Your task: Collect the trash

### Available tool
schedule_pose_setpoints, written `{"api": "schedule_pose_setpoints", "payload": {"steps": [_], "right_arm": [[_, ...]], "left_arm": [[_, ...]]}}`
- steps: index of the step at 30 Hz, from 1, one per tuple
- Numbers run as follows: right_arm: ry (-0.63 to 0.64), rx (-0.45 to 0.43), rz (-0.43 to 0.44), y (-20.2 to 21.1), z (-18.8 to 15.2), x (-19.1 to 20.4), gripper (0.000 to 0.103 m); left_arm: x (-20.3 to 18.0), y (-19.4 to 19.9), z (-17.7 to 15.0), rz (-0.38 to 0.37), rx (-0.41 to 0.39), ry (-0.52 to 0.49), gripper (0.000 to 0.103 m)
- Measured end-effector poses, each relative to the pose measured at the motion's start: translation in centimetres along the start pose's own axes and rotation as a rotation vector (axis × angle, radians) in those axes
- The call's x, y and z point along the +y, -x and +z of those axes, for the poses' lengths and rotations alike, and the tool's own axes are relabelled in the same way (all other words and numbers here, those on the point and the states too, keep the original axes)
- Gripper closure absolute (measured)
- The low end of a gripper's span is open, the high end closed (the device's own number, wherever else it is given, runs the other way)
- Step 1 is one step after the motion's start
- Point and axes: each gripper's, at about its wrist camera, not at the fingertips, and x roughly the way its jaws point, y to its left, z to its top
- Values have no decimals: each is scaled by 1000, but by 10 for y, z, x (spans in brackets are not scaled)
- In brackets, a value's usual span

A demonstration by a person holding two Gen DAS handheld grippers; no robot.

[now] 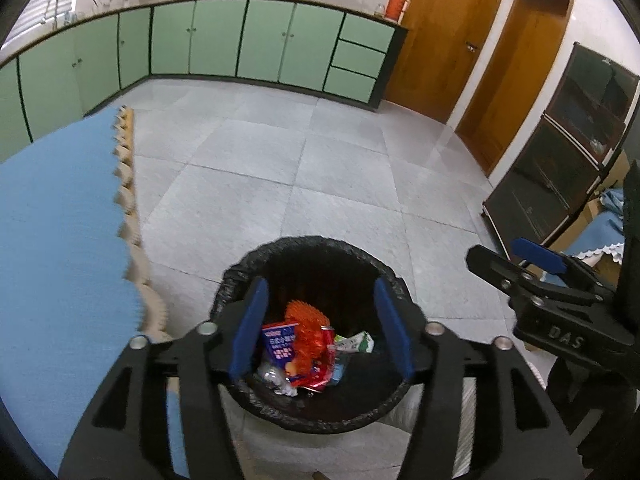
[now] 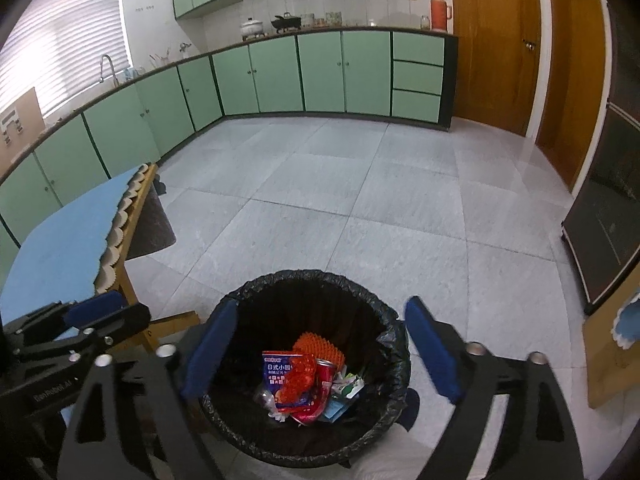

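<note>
A round bin lined with a black bag (image 1: 236,276) stands on the floor right below both grippers. Inside lie an orange spiky piece (image 1: 306,318), a blue and white snack packet (image 1: 280,344), a green and white wrapper (image 1: 358,342), a red can (image 2: 324,372) and some crumpled clear plastic. My left gripper (image 1: 320,296) hangs open over the bin's mouth with nothing between its blue pads. Beside it on the right, my right gripper (image 2: 323,308) also stands wide open and empty above the same bin (image 2: 384,312). Each gripper shows at the edge of the other's view.
A table with a blue scalloped cloth (image 1: 60,240) stands close on the left of the bin. A dark glass-fronted cabinet (image 1: 560,168) is on the right. Grey tiled floor (image 1: 304,168) stretches ahead to green kitchen cabinets (image 1: 216,36) and wooden doors (image 1: 444,36).
</note>
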Motion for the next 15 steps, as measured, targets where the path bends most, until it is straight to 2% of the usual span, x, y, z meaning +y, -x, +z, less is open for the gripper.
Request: {"api": "schedule_pose_setpoints", "payload": {"steps": [2, 5, 15], "right_arm": [[7, -10, 1, 7, 2, 3, 9], [16, -25, 13, 19, 6, 8, 6], [45, -61, 125, 69, 15, 34, 6]], "left_arm": [[2, 10, 2, 11, -20, 4, 39], [8, 27, 3, 31, -50, 13, 33], [18, 101, -2, 124, -161, 12, 18]]}}
